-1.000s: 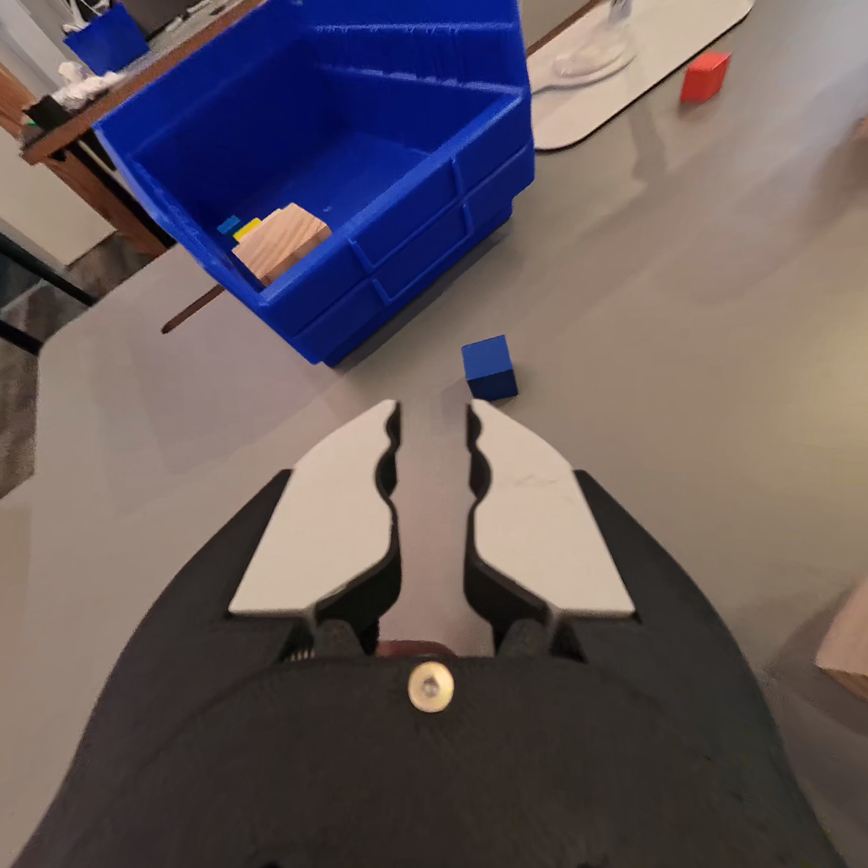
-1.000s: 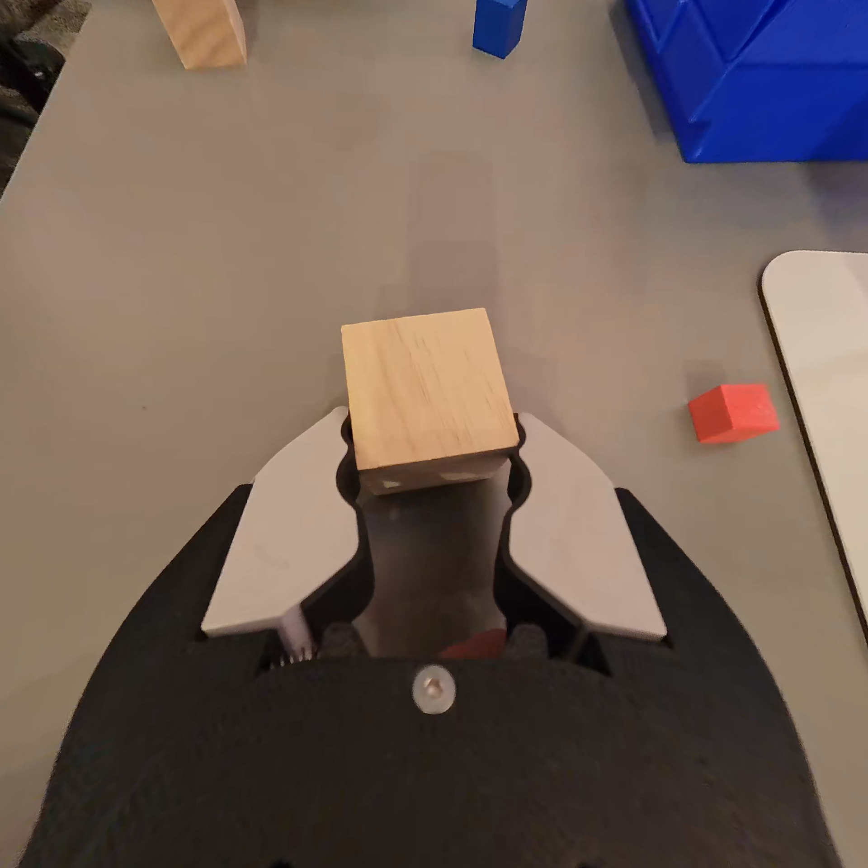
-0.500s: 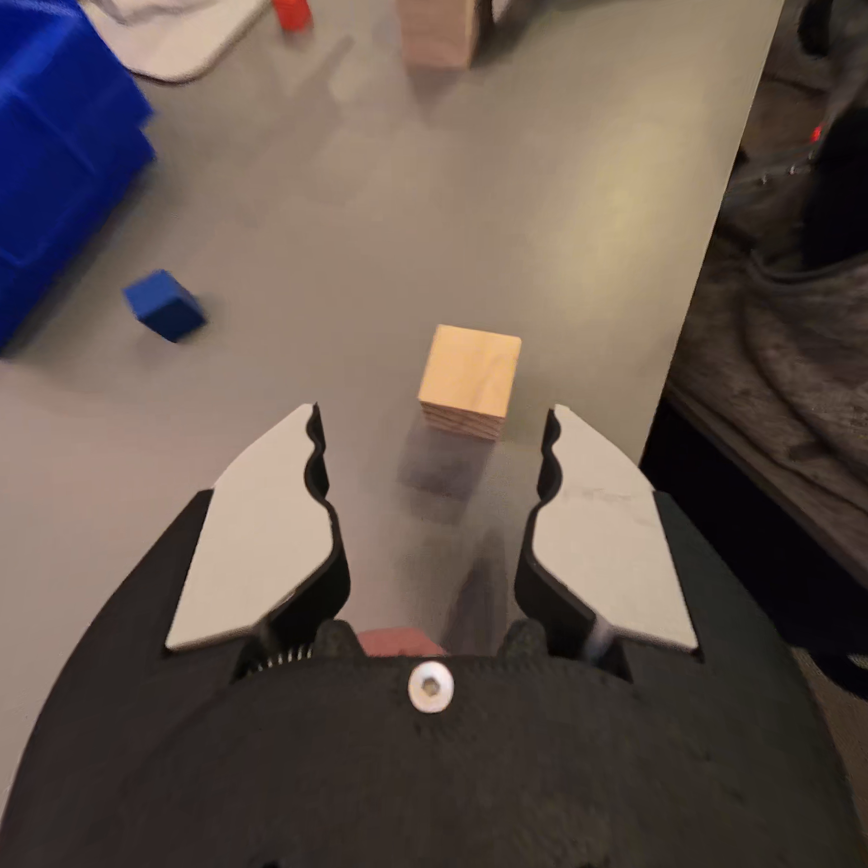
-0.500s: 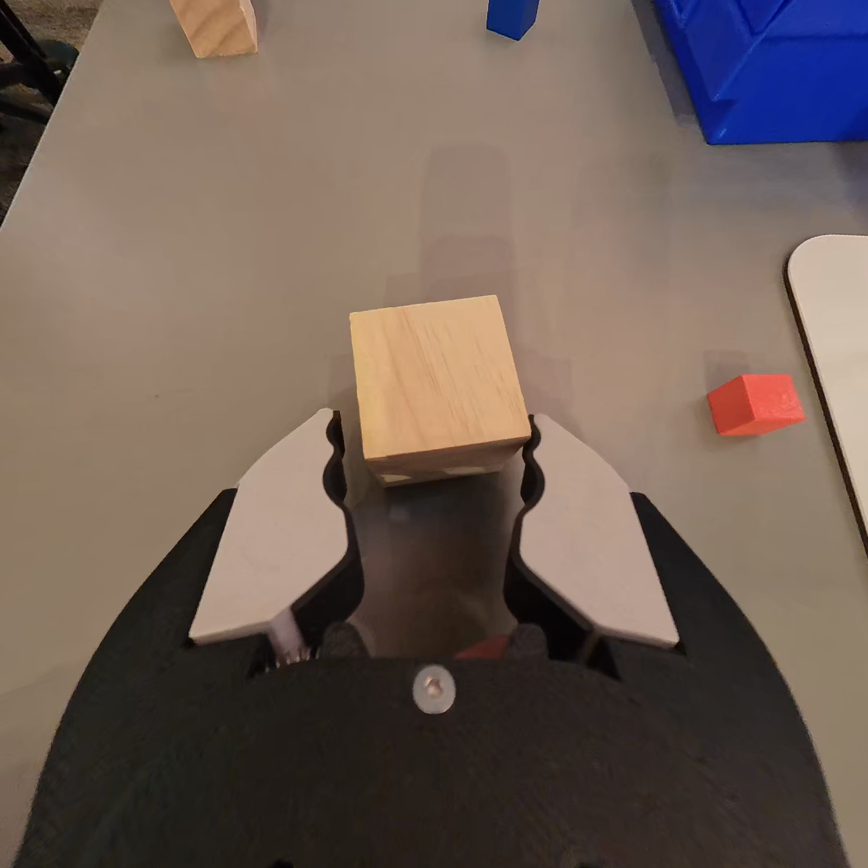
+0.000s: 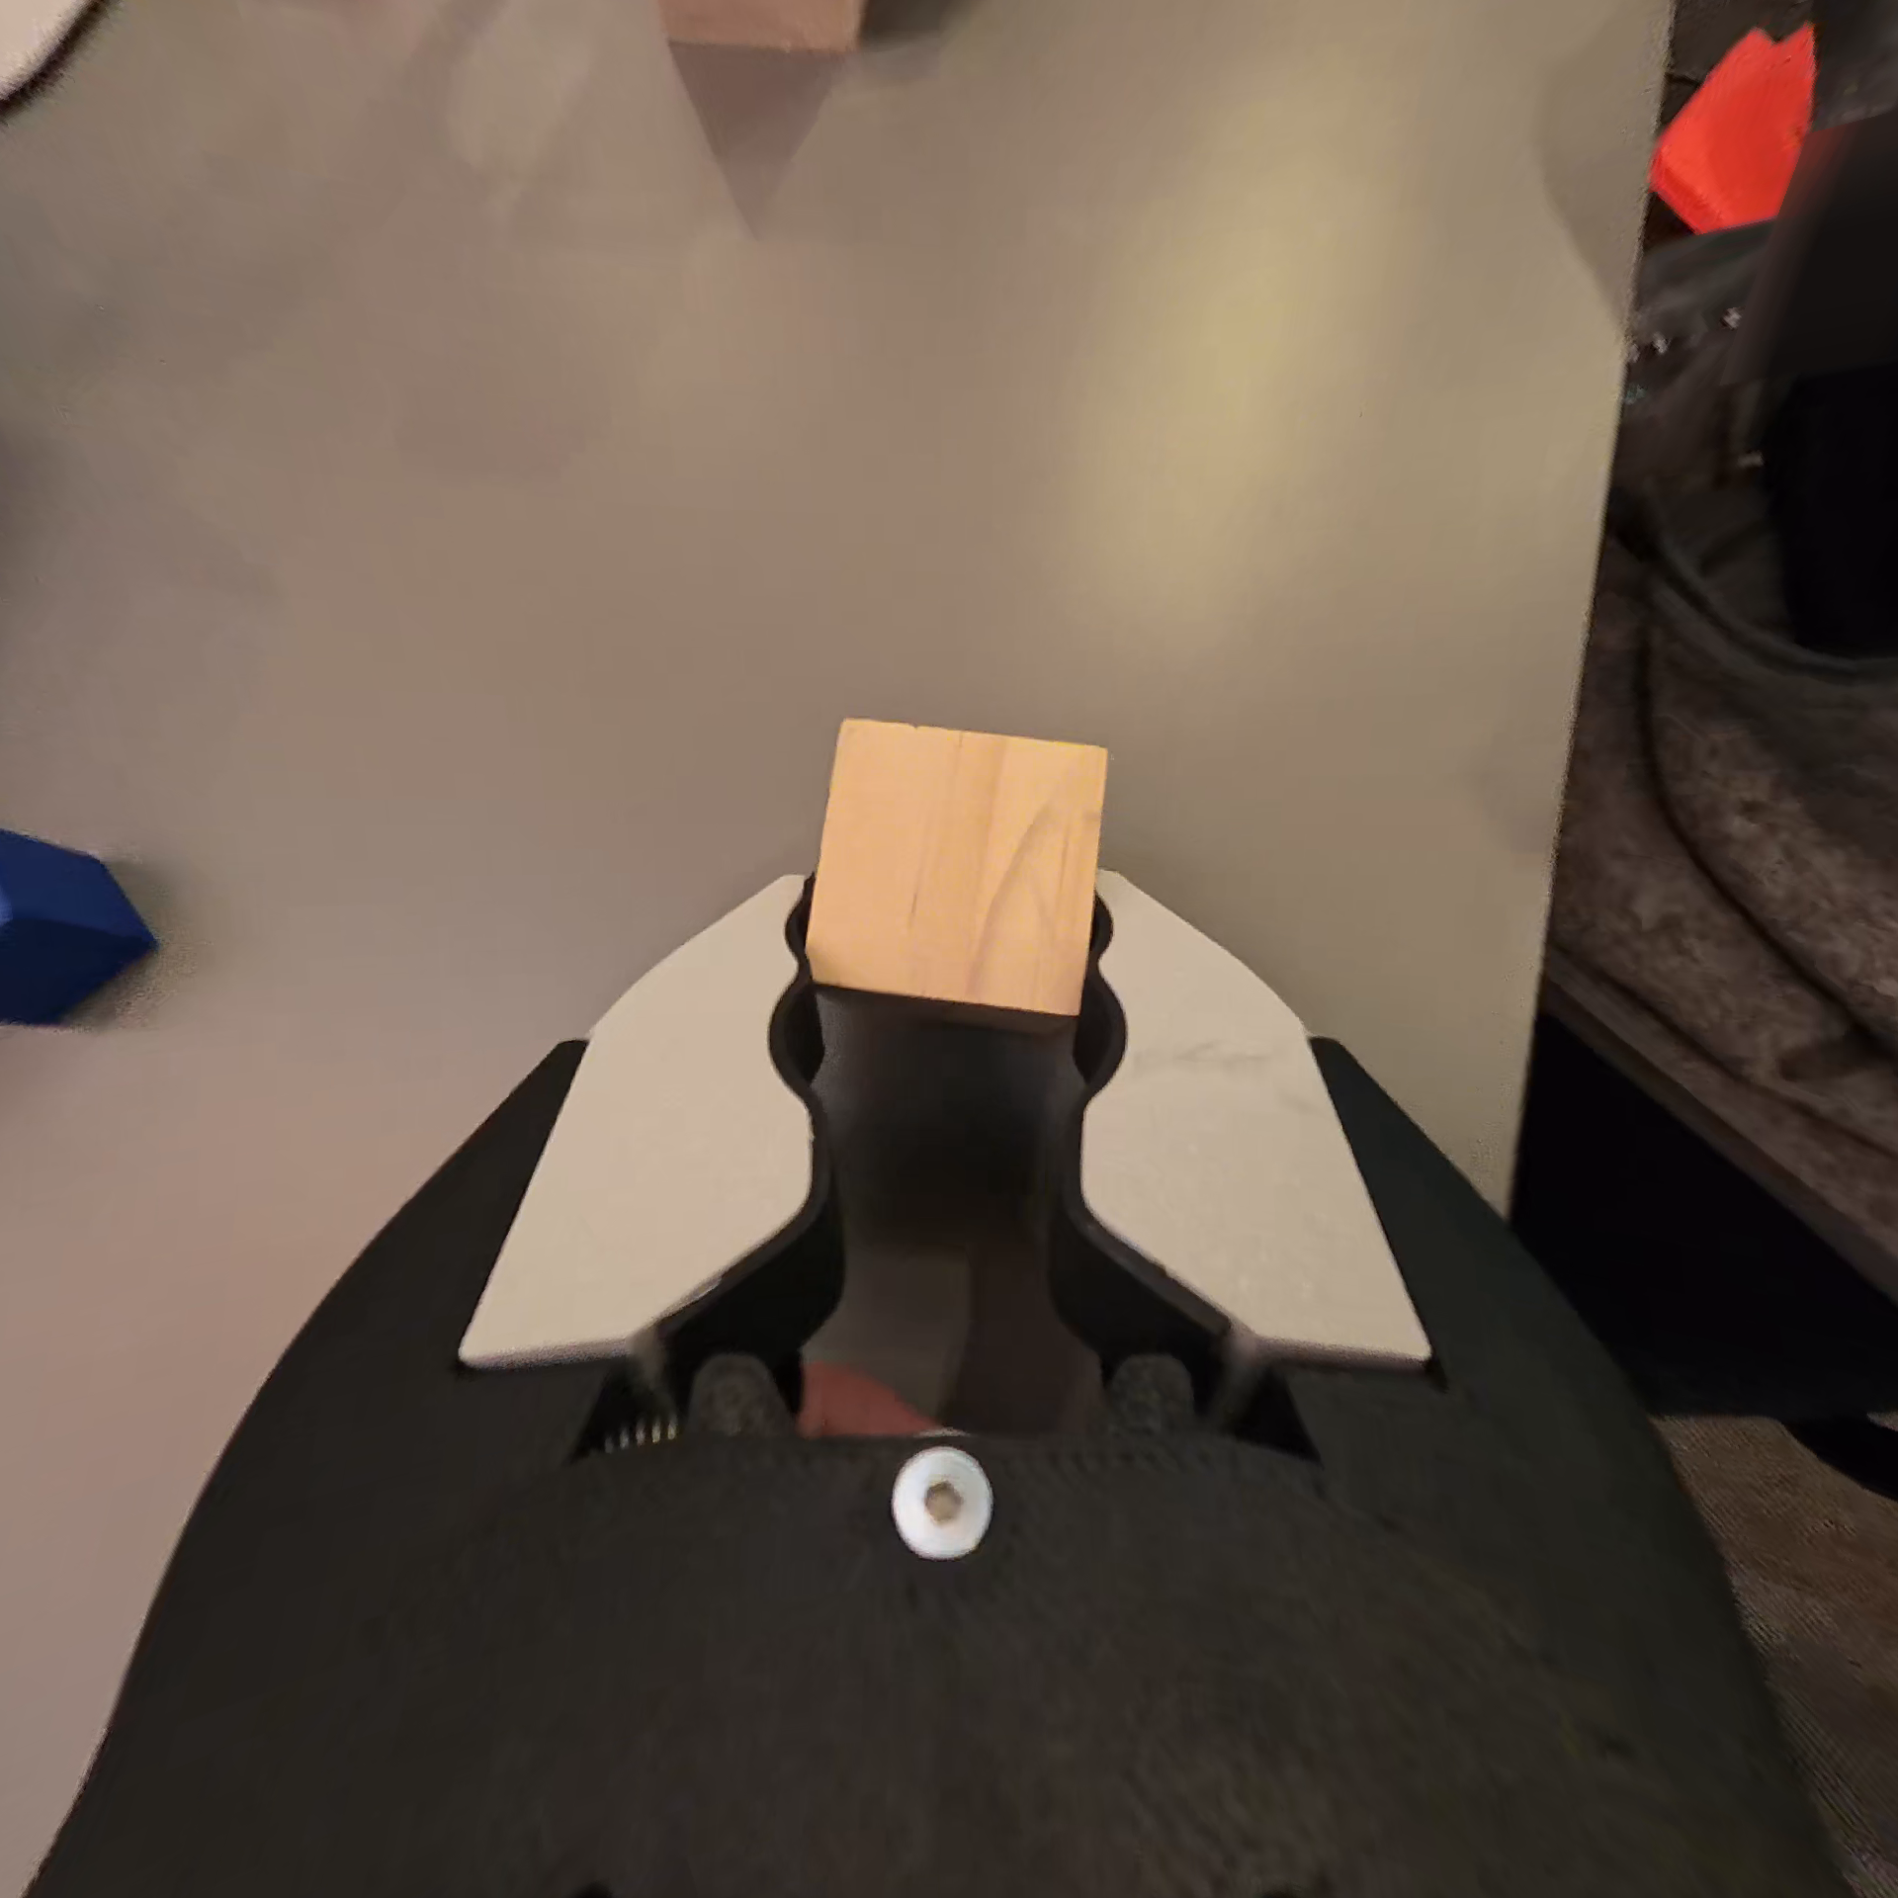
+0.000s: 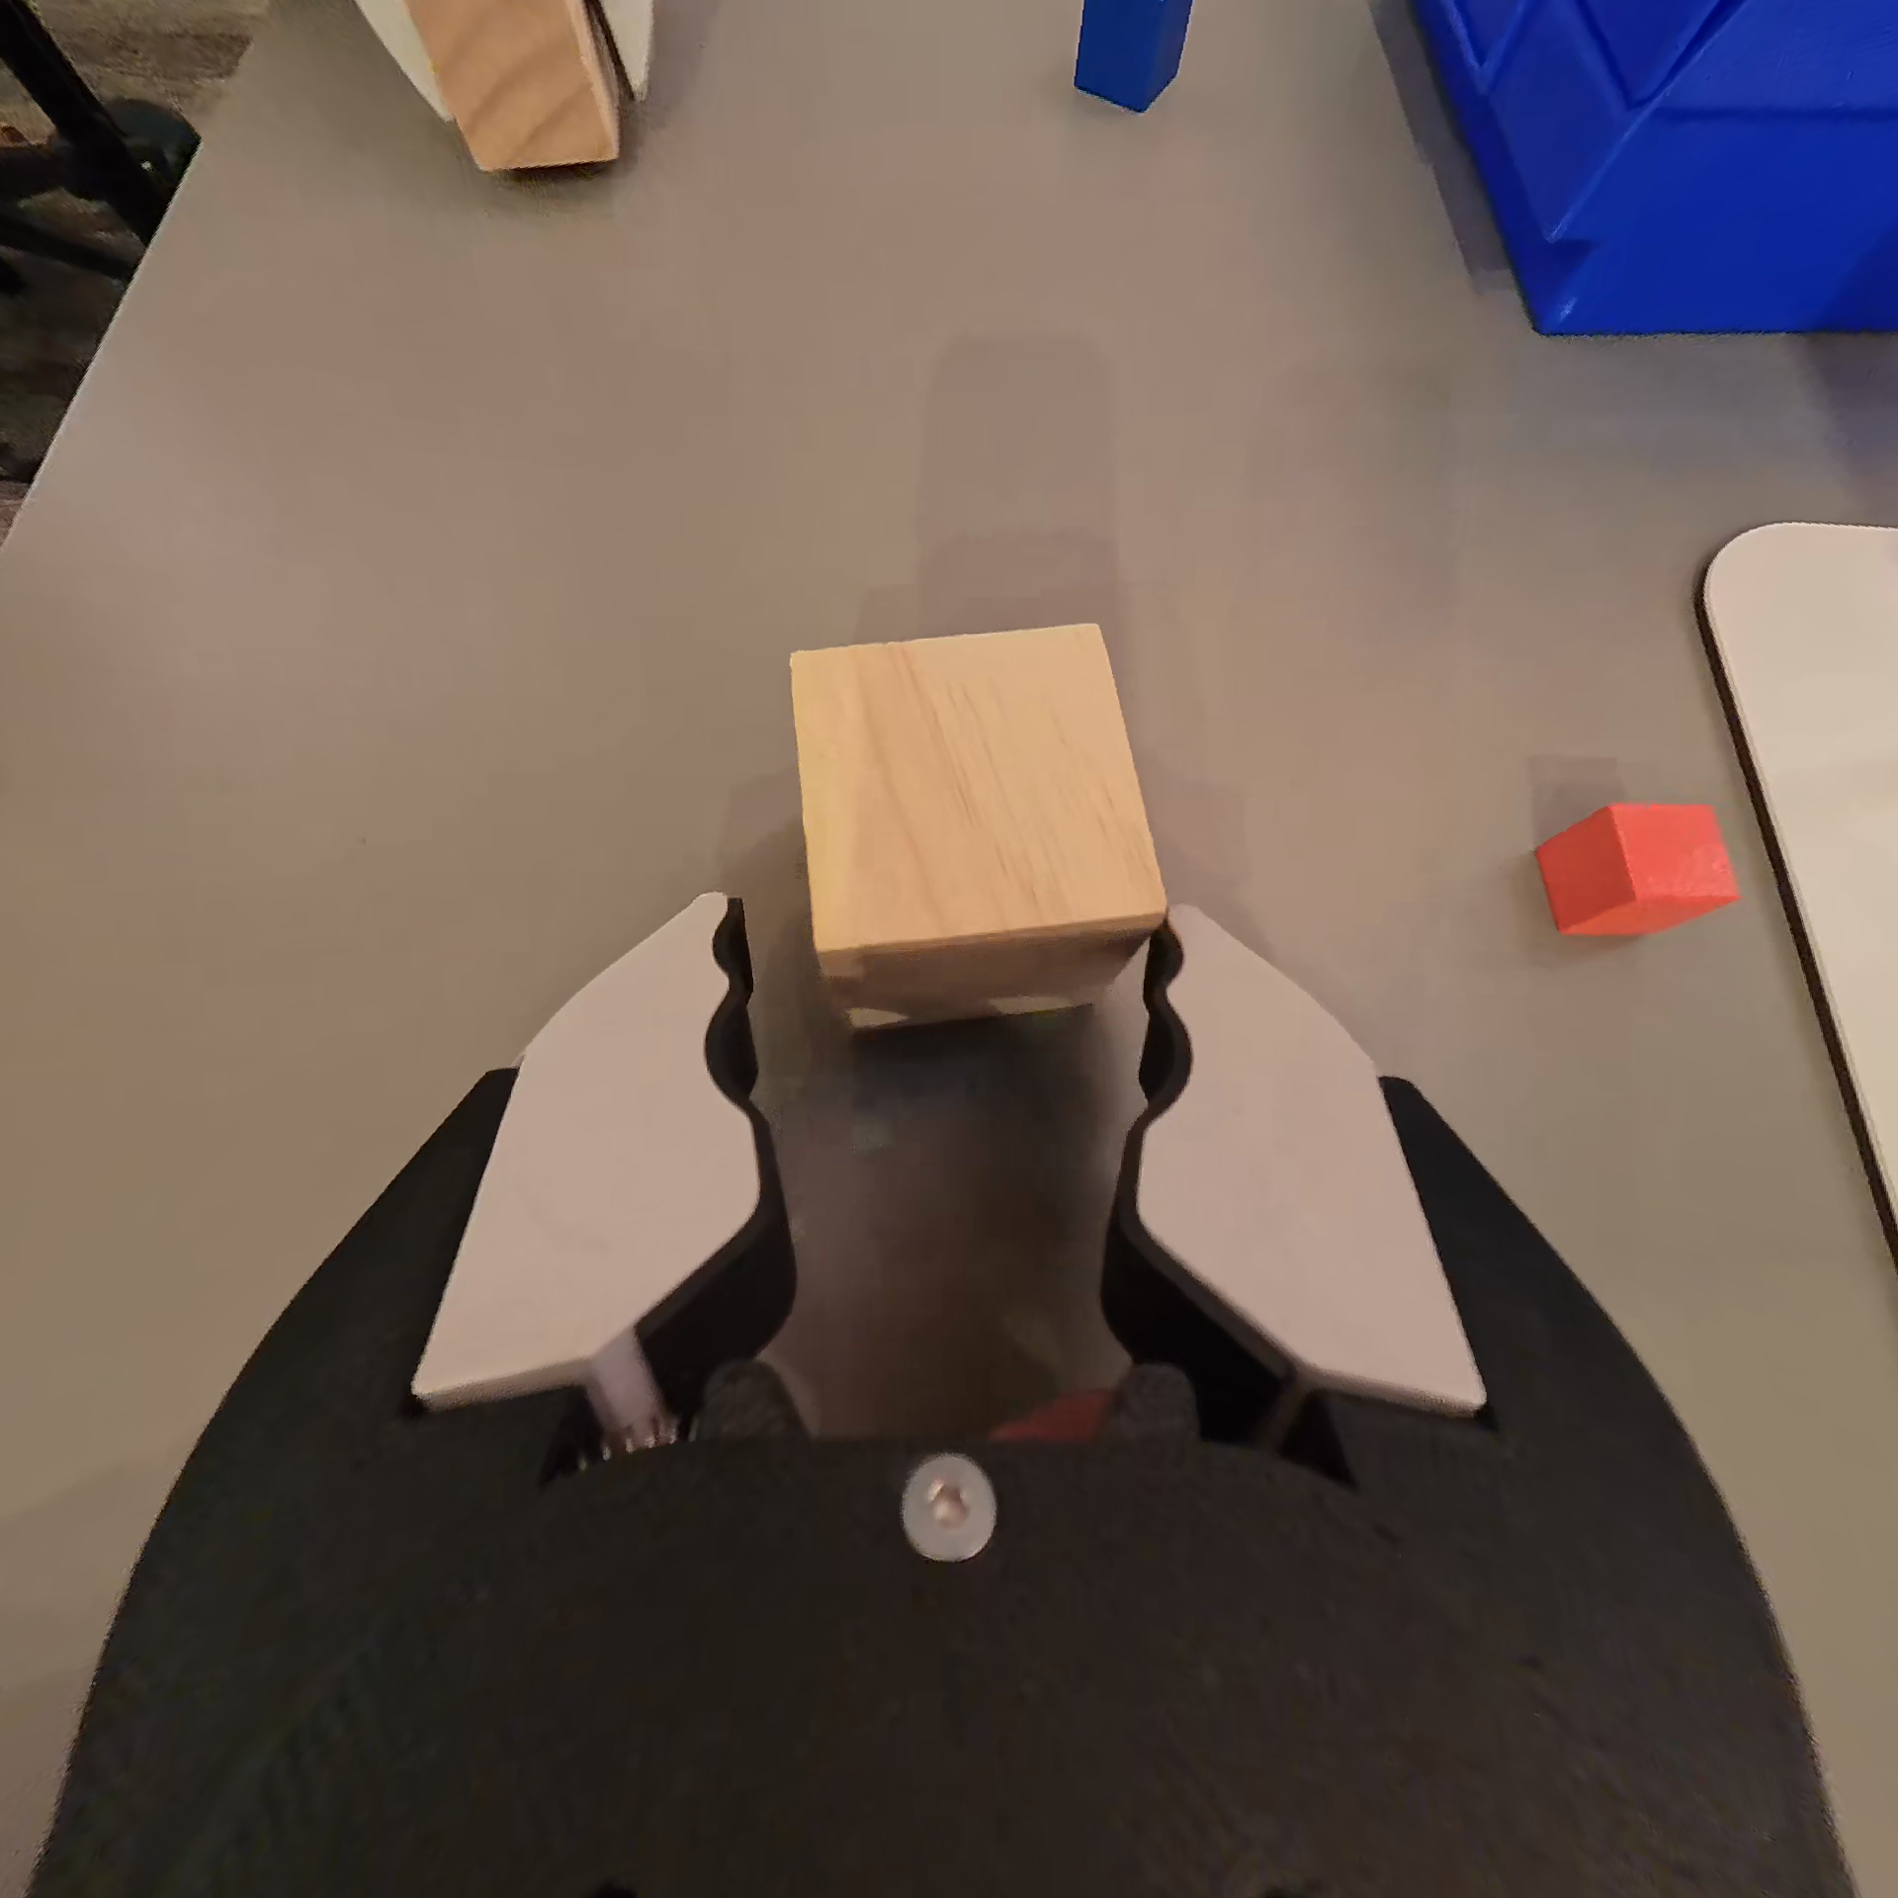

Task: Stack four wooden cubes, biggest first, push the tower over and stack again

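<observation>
My left gripper (image 5: 955,896) is shut on a small wooden cube (image 5: 955,868) near the table's right edge, one finger on each side. It also shows in the right wrist view (image 6: 524,87) at the far left, low over the table; I cannot tell if it is lifted. My right gripper (image 6: 945,924) is open. A larger wooden cube (image 6: 976,791) stands on the grey table just ahead of its fingertips, free of both. That cube's blurred lower part shows at the top of the left wrist view (image 5: 760,15).
A small blue cube (image 6: 1130,51) lies at the far middle, also in the left wrist view (image 5: 51,924). A blue bin (image 6: 1695,154) stands at the far right. A red cube (image 6: 1633,868) lies by a white mat (image 6: 1828,781). The table edge (image 5: 1582,719) drops off to the right. My hands' fingertips stand some 25 cm from each other.
My left gripper swung away from the bin, opened, moved onto the small wooden cube and closed on it. My right gripper opened off the large cube and drew back slightly.
</observation>
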Motion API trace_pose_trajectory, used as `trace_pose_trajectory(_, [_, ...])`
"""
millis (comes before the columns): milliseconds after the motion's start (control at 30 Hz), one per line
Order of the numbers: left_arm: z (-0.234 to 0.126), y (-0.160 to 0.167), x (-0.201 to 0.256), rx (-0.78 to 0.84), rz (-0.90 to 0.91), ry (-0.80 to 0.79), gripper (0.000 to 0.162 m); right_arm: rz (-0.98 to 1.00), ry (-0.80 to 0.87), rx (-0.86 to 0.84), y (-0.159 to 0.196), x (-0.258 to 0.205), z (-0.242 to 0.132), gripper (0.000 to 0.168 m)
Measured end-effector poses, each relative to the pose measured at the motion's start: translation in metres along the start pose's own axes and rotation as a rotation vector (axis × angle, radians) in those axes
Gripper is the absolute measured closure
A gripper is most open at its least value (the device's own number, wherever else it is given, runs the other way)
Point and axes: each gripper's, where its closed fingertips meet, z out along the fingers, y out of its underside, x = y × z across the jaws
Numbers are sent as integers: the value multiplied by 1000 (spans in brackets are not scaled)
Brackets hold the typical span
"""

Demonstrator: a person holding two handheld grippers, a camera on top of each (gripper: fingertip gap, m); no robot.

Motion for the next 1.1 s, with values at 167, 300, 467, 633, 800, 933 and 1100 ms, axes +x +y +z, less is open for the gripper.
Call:
trace_pose_trajectory(167, [23, -57, -20, 56, 51, -61, 115, 11, 8, 6, 7, 3, -10, 93])
trace_pose_trajectory(300, [44, -122, -36, 139, 71, -69, 115, 15, 8, 11, 12, 4, -18, 93])
trace_pose_trajectory(467, [73, -184, -48, 165, 74, -44, 115, 22, 4, 25, 15, 5, -25, 94])
trace_pose_trajectory(633, [103, -209, -52, 106, 79, -8, 115, 19, -2, 25, 16, 4, -26, 95])
trace_pose_trajectory(800, [125, -218, -53, 70, 46, -8, 115, 12, -5, 22, 16, 3, -26, 95])
trace_pose_trajectory(933, [142, -217, -56, 42, -10, -17, 115, 9, -7, 24, 16, 2, -27, 96])
trace_pose_trajectory(1100, [156, -206, -53, -13, -72, 22, 89, 8, -8, 23, 17, 2, -27, 96])
